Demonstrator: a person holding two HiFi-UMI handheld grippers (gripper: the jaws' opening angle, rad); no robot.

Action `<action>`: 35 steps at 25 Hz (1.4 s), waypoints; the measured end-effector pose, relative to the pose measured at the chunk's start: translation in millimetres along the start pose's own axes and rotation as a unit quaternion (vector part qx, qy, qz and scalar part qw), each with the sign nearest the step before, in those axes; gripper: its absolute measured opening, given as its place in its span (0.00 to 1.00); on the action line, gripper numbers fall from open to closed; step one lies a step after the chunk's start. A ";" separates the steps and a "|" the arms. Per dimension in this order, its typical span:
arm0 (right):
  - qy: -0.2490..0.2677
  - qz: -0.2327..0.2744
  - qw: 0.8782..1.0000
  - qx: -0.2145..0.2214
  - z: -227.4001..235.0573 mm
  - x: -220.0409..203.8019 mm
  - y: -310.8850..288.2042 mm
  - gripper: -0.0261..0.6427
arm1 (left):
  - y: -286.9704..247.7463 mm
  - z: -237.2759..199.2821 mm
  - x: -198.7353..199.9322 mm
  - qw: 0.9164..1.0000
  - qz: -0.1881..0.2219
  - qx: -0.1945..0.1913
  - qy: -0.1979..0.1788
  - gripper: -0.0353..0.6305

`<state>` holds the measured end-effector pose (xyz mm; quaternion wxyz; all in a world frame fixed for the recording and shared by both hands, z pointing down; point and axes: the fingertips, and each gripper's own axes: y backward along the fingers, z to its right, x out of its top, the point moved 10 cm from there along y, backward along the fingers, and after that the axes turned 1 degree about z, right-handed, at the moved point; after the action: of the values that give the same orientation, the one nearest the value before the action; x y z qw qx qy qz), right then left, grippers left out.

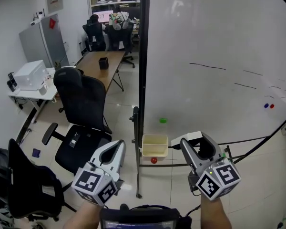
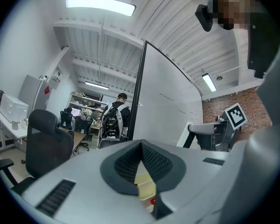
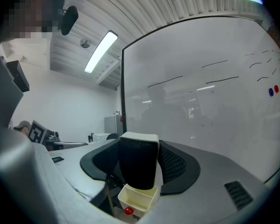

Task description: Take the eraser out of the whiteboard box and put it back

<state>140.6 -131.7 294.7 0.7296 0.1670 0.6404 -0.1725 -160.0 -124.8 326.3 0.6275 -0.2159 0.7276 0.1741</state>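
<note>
Where the head view looks down, the right gripper (image 1: 194, 138) stands wide, clamped on the whiteboard eraser (image 1: 206, 150). It sits just right of the cream whiteboard box (image 1: 155, 140), and the eraser is outside the box. The left gripper (image 1: 119, 145) is at lower left, empty.

Left gripper view: jaws closed tip to tip, nothing between them, the box visible past them.

Right gripper view: both pads press the eraser's sides. Its long axis is upright in frame, black felt face toward the camera, white back toward the whiteboard (image 1: 219, 42). The box is directly below.
</note>
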 end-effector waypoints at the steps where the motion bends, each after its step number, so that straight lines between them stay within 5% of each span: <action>1: 0.000 0.000 1.000 0.001 -0.5 -0.2 -2.0 0.46 | -0.5 -0.9 -0.1 1.000 -0.001 0.000 -0.001 0.11; 35: -0.010 -0.074 0.997 -0.014 -0.7 -93.5 -99.8 0.46 | -28.4 -47.0 -51.0 0.999 -0.034 0.012 0.016 0.11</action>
<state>82.3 -216.1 385.1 0.7234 0.1069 0.6462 -0.2184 -178.1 -168.6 384.4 0.6239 -0.2355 0.7318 0.1406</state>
